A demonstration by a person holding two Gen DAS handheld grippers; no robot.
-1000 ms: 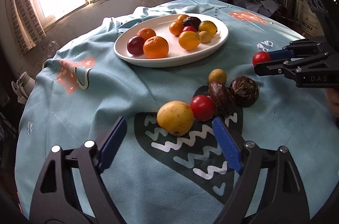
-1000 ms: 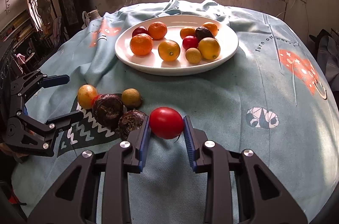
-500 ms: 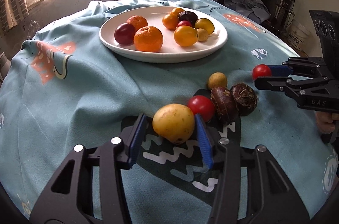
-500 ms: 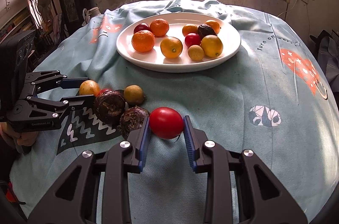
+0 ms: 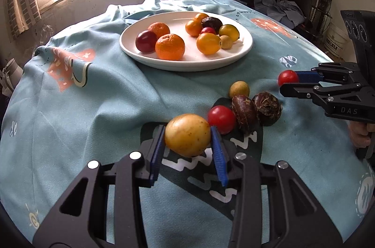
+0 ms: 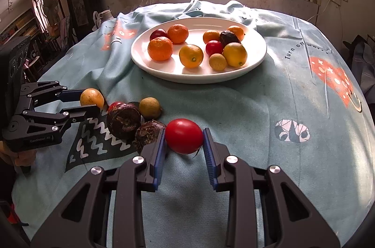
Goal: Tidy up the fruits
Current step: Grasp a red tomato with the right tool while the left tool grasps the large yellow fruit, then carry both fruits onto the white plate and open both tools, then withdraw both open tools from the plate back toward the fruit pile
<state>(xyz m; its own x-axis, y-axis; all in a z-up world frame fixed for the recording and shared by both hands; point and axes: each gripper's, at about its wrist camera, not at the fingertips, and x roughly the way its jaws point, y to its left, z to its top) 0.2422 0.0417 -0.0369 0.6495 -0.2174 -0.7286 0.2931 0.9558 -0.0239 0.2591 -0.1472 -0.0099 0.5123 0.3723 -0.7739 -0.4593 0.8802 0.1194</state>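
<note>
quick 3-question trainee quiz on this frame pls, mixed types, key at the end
1. True or false: the left gripper is shut on the yellow fruit.
2. What does the right gripper hold? A) an orange B) red tomato C) a dark wrinkled fruit
3. Fill in: apart from the two gripped fruits, ___ fruits lie on the blue tablecloth outside the white plate.

Key: 1 true. 2 B. 3 four: a small tan fruit, a second red tomato and two dark wrinkled fruits.
</note>
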